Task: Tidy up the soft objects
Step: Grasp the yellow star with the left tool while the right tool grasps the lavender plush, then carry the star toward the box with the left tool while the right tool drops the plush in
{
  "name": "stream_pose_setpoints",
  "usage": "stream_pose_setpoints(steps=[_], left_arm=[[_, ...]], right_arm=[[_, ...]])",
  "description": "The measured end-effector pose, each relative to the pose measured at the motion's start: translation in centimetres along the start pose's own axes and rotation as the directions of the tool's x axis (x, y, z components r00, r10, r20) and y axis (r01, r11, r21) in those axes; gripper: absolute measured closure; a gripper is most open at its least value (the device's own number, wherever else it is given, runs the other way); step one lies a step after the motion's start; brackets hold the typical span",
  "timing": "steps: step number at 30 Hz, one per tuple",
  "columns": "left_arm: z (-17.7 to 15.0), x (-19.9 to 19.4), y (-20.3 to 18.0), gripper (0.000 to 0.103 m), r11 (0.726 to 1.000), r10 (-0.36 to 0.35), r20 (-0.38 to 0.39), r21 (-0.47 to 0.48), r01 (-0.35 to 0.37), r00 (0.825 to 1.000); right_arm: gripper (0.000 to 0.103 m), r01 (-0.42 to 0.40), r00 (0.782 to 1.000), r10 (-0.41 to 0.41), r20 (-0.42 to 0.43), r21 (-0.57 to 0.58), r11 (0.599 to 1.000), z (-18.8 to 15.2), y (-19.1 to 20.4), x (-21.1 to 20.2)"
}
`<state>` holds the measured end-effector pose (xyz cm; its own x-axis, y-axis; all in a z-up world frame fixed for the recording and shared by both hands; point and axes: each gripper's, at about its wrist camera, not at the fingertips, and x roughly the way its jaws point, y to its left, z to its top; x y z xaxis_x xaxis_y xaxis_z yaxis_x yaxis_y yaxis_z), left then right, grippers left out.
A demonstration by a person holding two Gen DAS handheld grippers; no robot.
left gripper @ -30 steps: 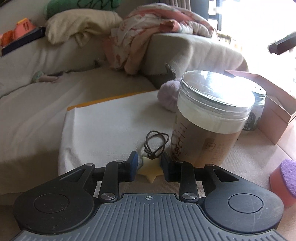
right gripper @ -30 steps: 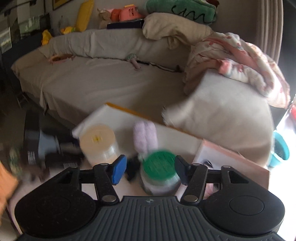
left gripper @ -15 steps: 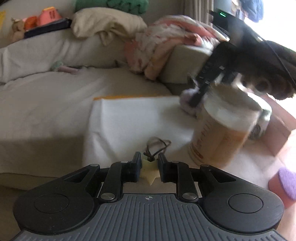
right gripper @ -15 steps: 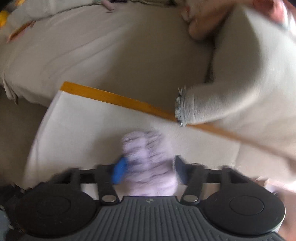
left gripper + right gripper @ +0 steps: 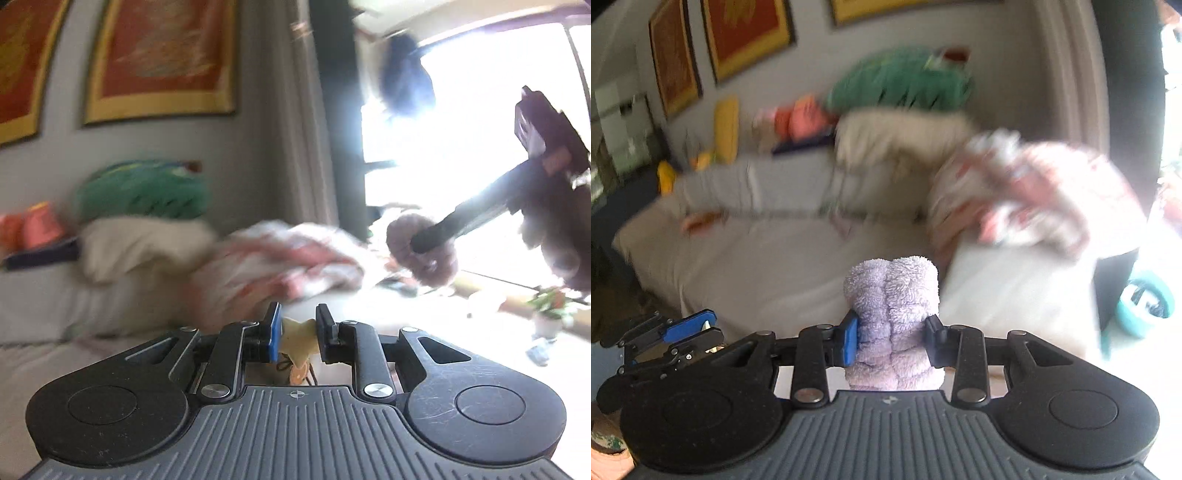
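Both claws are riding higher than a sec ago: desk, jars and box are gone from view, and the wall w/ framed pictures (image 5: 159, 55) is showing instead. Left claw (image 5: 297, 328) is clenching on the pale yellow star (image 5: 297, 338), pads pressing its sides, a thin cord dangling under it. Right claw (image 5: 892, 332) has just been closing and is now squeezing the fluffy purple roll (image 5: 894, 325), which is standing upright between the pads and sticking out above them. In the left view the right claw is showing at upper right against a bright window (image 5: 480, 147), roll in its tip. Behind: sofa (image 5: 757, 266) w/ a green plush (image 5: 901, 85), cream pillow (image 5: 897, 140) and pink-white blanket (image 5: 1034, 192); all blurred. Nothing is standing between the claws and the sofa.
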<state>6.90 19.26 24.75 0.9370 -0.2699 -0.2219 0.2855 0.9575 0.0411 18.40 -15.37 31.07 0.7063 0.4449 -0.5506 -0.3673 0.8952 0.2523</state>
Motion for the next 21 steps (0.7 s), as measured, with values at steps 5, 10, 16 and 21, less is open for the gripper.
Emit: stream_pose_setpoints(steps=[5, 10, 16, 21], left_arm=[[1.7, 4.4, -7.1, 0.08, 0.981, -0.186, -0.019, -0.055, 0.185, 0.982], [-0.9, 9.8, -12.2, 0.079, 0.949, -0.287, -0.067, -0.158, 0.274, 0.955], [-7.1, 14.5, -12.3, 0.079, 0.903, -0.221, -0.149, -0.406, 0.144, 0.964], [-10.0, 12.7, -8.8, 0.079, 0.881, -0.176, -0.203, -0.469, 0.062, 0.963]], right_arm=[[0.068, 0.037, 0.997, -0.038, 0.064, 0.017, 0.999, -4.0, -5.3, -6.4], [0.068, 0.061, 0.998, -0.063, 0.028, 0.05, 0.997, -8.4, -8.8, -7.1], [0.04, 0.069, 0.998, -0.068, -0.014, 0.173, 0.982, -13.3, -11.4, -1.6], [0.04, 0.078, 0.996, -0.065, -0.062, 0.226, 0.971, -16.8, -12.0, 0.1]])
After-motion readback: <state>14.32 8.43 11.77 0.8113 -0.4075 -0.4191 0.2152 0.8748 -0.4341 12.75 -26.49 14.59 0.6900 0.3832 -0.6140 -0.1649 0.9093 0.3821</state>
